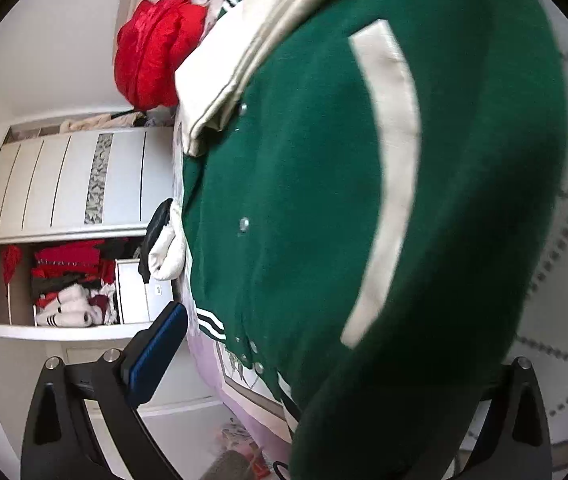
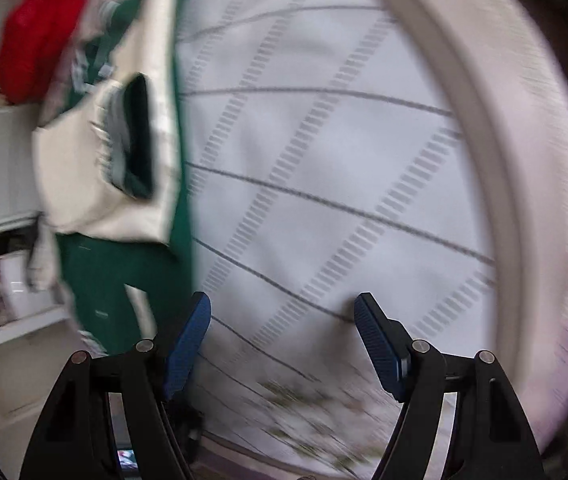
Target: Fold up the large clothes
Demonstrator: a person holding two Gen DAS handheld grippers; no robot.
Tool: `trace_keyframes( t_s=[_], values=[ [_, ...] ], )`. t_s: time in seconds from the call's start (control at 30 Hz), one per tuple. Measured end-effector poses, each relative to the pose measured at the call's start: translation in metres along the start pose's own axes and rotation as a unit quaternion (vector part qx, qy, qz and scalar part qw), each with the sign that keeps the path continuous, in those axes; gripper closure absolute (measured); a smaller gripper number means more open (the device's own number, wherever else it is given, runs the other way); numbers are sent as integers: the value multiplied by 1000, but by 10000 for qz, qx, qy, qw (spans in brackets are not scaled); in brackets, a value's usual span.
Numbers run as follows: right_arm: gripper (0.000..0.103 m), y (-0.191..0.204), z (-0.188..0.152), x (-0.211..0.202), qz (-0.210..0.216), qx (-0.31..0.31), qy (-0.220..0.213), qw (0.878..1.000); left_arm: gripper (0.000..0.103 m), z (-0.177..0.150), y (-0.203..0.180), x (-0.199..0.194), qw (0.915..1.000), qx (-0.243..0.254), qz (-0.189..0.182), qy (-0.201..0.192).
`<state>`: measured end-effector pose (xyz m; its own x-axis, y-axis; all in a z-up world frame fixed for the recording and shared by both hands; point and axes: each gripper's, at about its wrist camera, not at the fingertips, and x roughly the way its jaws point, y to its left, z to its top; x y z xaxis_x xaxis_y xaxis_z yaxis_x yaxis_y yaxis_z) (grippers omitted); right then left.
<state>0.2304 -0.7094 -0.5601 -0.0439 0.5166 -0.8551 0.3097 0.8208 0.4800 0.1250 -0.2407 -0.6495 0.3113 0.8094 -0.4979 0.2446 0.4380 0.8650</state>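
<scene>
A green varsity jacket with cream sleeves, a cream pocket stripe and snap buttons fills the left wrist view, lying on the bed. Its fabric drapes over my left gripper; one blue-padded finger shows, the other is hidden under the cloth, with the jaws spread wide. In the blurred right wrist view the jacket lies at the left. My right gripper is open and empty over the white quilted bedspread, to the right of the jacket.
A red garment lies beyond the jacket, also in the right wrist view. A white wardrobe with shelves of red and white clothes stands to the left. The cream headboard rim curves at the right.
</scene>
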Motion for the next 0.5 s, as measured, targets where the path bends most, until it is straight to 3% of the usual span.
trace_keyframes(
  t_s=[0.1, 0.17, 0.23, 0.33, 0.37, 0.4, 0.5],
  values=[
    [27, 8, 17, 19, 966, 75, -90, 9953, 0, 5, 9, 3, 9999, -115, -29, 44],
    [18, 16, 29, 32, 1405, 178, -139, 9898, 0, 8, 17, 3, 9997, -213, -115, 99],
    [18, 26, 42, 49, 1834, 305, -148, 9825, 2, 9, 26, 4, 9989, -356, -261, 132],
    [18, 43, 65, 77, 2183, 506, -110, 9745, 42, 10, 37, -3, 9961, -568, -663, 118],
    [18, 50, 71, 86, 2264, 547, -104, 9725, 64, 10, 41, -7, 9949, -595, -815, 78],
    [18, 59, 76, 94, 2234, 589, -84, 9729, 78, 11, 46, -8, 9939, -630, -899, 57],
    [17, 80, 88, 109, 2202, 697, -109, 9729, 85, 12, 56, -13, 9913, -759, -1074, 12]
  ],
)
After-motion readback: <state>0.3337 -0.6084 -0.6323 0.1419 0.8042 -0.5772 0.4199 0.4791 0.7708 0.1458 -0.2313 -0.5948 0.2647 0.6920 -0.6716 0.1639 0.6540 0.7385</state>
